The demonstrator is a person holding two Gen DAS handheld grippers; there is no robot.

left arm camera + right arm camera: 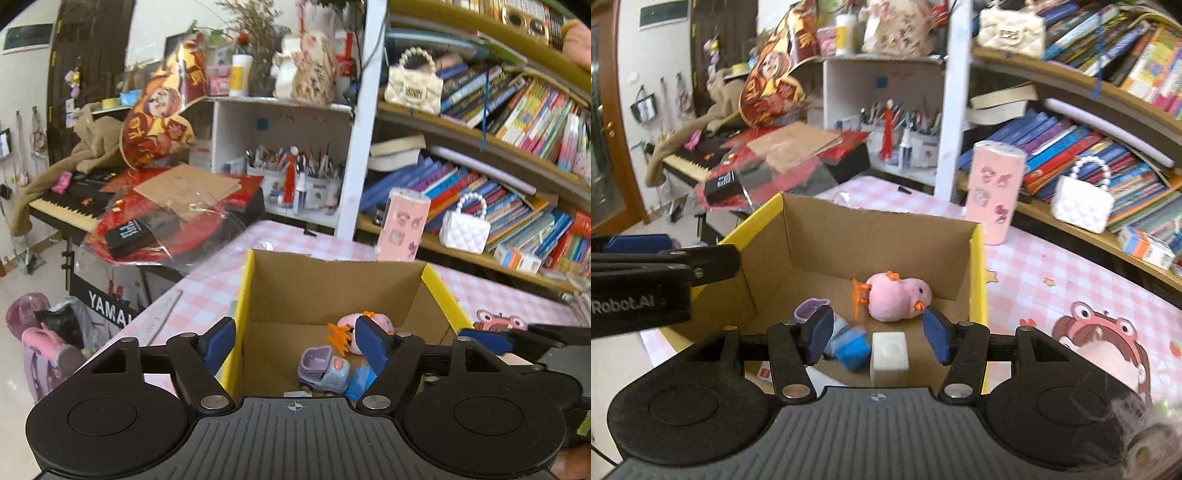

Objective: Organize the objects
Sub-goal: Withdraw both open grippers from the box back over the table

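Left wrist view: the left gripper (295, 345) hangs wide open and holds nothing, its left pad outside the yellow-rimmed cardboard box (332, 284), its right pad over the box floor. On that floor lie a pink plush chick (365, 326) with orange feet, a purple-and-blue toy car (325, 369) and a blue piece. The right pad covers part of the chick. Beyond the box's far wall a pink sticker-covered canister (404, 225) stands on the pink checkered tablecloth (207, 291).

Right wrist view: the right gripper (879, 336) is also spread wide and empty, over the box's near edge. A white cube (889, 356) sits between its pads, just beside a blue block (854, 347). The left gripper's black body blocks the box's left wall.
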